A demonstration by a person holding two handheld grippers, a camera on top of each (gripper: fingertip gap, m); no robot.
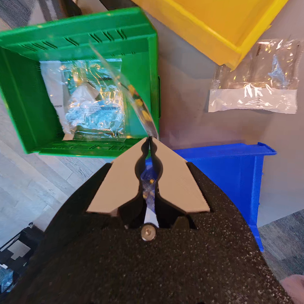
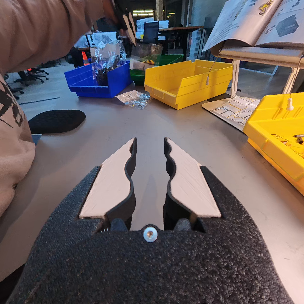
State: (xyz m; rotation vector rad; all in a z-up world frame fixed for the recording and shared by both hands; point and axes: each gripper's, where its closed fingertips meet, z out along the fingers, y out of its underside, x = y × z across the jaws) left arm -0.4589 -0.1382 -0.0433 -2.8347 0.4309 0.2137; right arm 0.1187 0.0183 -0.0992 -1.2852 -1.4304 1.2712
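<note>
Your left hand-held gripper (image 1: 150, 139) is pinched together on the edge of a clear plastic bag (image 1: 131, 92) holding small yellow and black parts. The bag hangs over the right side of the green bin (image 1: 24, 92), which sits at about 10 o'clock from the fingertips. Inside that green bin lie more clear packets (image 1: 92, 105) with white backing. The blue bin (image 1: 230, 167) is at 4 o'clock, directly under and beside the fingers, and another clear bag of small parts shows through the gap between them. An empty-looking yellow bin (image 1: 213, 24) sits at 1 o'clock, and a flat clear packet (image 1: 256, 85) lies on the grey tabletop (image 1: 184, 98) at 2 o'clock, just beside the yellow bin's corner.

Your right hand-held gripper (image 2: 150, 139) hovers low over the bare tabletop with its fingers apart and nothing between them. From it, a second yellow bin (image 2: 279, 148) with small parts is at 2 o'clock, and an open booklet on a stand (image 2: 256, 29) at 1 o'clock. A black pad (image 2: 56, 120) lies at 10 o'clock.
</note>
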